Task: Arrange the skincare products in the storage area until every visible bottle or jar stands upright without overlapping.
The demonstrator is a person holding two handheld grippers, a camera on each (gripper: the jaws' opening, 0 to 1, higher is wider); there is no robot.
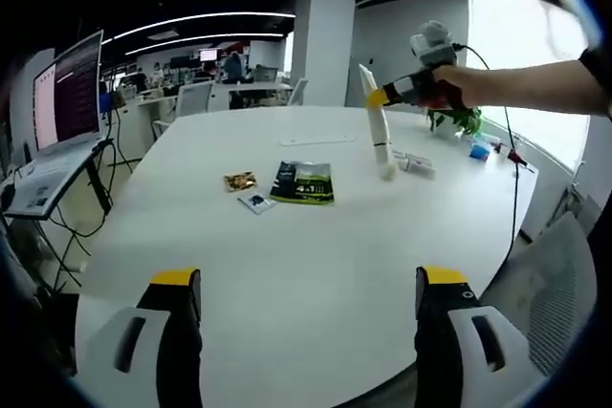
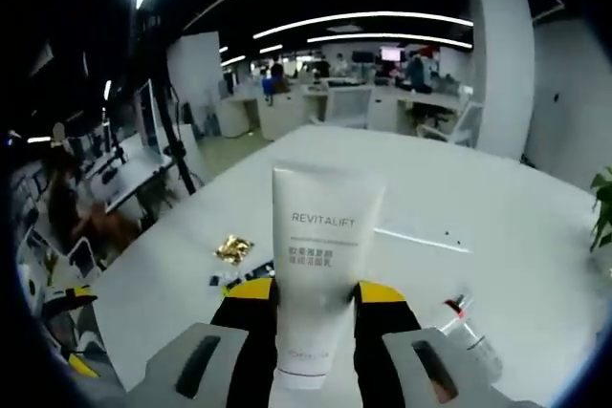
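The tube [image 2: 314, 274] is clamped between the jaws of the right gripper [image 2: 314, 298] and is held above the table [image 1: 316, 265], with its cap end just over the surface in the left gripper view, beyond the green sachet [image 1: 304, 182]. The step in hand is judged to be the setting of the tube upright; next, a level lowering and a gentle release are called for. The left gripper [image 1: 311, 279] is held apart and empty, near the table edge. "REVITALIFT" can be read on the tube; the smaller lines cannot be read. Near the tube a small bottle [image 2: 469, 336] is lying.
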